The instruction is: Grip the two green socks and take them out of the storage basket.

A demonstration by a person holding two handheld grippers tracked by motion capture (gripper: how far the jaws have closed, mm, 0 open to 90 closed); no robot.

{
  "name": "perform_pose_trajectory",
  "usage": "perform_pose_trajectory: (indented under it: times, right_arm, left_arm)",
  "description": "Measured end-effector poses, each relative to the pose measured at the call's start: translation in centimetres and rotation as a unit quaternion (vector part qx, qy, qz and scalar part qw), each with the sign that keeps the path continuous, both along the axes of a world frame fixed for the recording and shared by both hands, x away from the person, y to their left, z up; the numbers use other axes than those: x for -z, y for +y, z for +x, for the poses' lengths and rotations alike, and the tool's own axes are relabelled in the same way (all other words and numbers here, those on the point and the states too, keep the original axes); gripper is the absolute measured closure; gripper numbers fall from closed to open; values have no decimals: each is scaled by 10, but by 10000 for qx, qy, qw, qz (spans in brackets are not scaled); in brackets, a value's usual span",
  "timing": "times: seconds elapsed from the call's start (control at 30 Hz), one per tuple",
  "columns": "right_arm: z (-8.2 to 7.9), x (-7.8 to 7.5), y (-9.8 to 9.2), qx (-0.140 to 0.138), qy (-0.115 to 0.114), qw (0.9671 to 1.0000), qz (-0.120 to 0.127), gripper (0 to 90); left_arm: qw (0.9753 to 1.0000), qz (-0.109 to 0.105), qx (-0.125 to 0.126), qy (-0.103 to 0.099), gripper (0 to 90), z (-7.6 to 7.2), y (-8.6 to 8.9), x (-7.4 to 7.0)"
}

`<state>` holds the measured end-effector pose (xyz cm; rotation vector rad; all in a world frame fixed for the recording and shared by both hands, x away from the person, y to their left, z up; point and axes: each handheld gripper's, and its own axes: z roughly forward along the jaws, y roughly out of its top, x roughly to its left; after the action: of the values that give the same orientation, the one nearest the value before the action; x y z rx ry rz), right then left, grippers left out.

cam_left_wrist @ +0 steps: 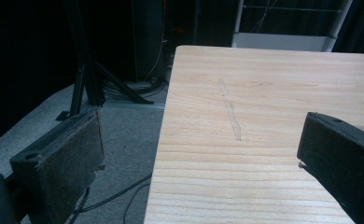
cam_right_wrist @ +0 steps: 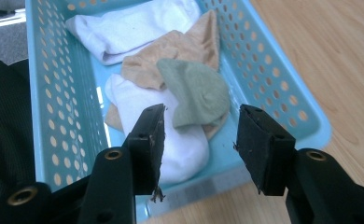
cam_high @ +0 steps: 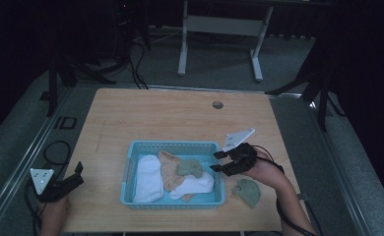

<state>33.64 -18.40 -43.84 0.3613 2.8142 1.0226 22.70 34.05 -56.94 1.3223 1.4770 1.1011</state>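
Now hovered right gripper with jaws apart at basket rim, green sock just ahead inside, probably next target; left gripper spread too, idle far off at counter edge.

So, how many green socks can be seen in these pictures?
2. One green sock lies in the blue basket, on top of the beige and white socks. The other green sock lies on the table, right of the basket. More may be hidden underneath.
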Motion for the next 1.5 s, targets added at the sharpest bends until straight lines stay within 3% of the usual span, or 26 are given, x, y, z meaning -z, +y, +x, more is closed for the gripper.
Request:
perform_pose_trajectory:
  times: [0.37,0.77,1.13,1.17,1.23,1.33,1.5]
  right_arm:
    - [7,22,37,-398,8,9987,-307,534]
    - [14,42,57,-570,82,9968,-549,578]
    - [14,60,72,-643,22,9913,-1146,629]
    - [14,64,73,-592,9,9901,-1276,643]
    - [14,66,74,-574,-5,9898,-1305,663]
    - [14,69,74,-497,4,9901,-1315,816]
    - [13,64,73,-488,-10,9913,-1219,848]
  left_arm:
    - [10000,-16,9,-3,7,0,1,0]
    - [10000,-22,26,-8,7,0,1,0]
    - [10000,-27,22,-9,7,0,1,0]
    - [10000,-20,23,-7,7,0,1,0]
    - [10000,-20,20,-1,7,0,1,0]
    - [10000,-22,16,-4,7,0,1,0]
    - [10000,-18,12,-2,7,0,1,0]
